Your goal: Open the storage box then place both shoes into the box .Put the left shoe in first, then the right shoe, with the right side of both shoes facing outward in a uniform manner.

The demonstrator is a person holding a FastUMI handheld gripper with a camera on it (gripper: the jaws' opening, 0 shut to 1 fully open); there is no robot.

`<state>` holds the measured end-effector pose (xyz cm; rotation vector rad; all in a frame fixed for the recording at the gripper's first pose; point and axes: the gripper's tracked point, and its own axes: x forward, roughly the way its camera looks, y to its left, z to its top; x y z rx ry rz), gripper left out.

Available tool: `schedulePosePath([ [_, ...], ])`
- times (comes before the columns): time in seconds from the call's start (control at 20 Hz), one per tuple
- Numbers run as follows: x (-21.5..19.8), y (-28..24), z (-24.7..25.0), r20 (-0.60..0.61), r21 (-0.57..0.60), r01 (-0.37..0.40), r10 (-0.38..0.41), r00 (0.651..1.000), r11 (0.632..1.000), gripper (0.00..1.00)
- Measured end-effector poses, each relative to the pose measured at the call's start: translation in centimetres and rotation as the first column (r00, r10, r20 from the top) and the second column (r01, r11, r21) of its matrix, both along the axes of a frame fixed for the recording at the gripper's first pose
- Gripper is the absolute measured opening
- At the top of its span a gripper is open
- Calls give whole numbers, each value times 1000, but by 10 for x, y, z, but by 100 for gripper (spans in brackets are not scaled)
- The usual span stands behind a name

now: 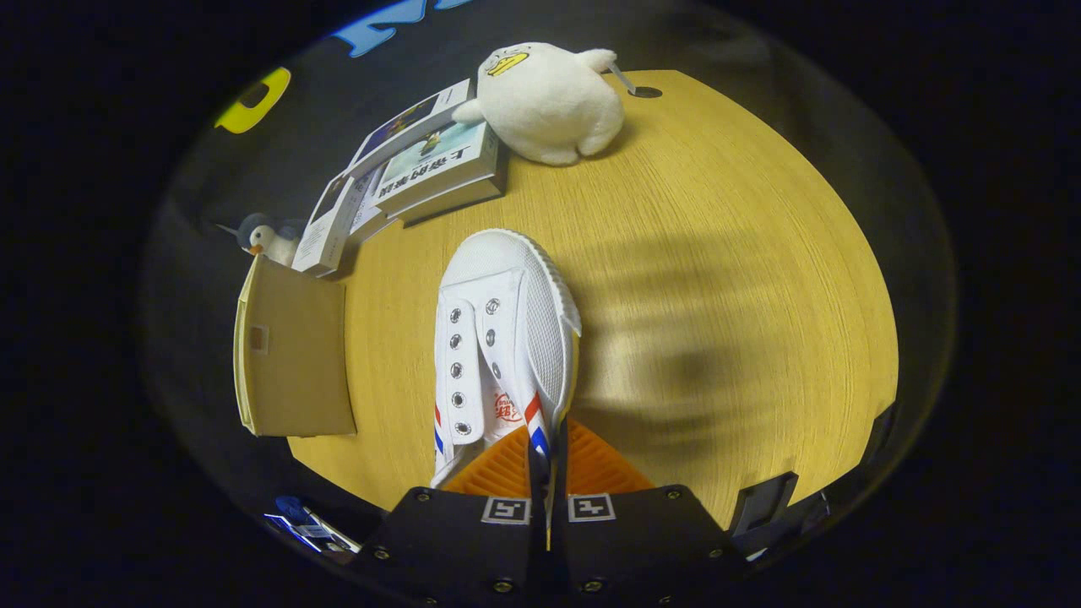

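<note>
Shoe (507, 338): white mesh cloth, metal eyelets (shiny). Table (718, 253): matt wood grain. Duck toy (549, 101): fuzzy plush.

The gripper (547, 460) is hiding the shoe's (502, 338) heel, fingers pinching its side wall; the penguin toy (268, 239) is peeking half-hidden behind the box (291, 359).

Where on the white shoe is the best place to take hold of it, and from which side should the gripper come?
Best at the side wall of the collar, from the heel end. The white shoe points its toe away towards the plush duck, so its open mouth faces the gripper. That thin wall gives two flat faces to pinch, and the fingers appear already closed on it there, one inside, one outside.
</note>
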<state>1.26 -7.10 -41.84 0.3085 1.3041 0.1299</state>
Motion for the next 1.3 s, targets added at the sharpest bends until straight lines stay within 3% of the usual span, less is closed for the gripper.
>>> schedulePosePath([
  [0.45,4,4,45,87,13,-90,89,992,996,2],
  [0.8,17,60,74,133,21,-178,173,976,984,2],
  [1.3,29,152,98,148,43,-351,341,928,935,2],
])
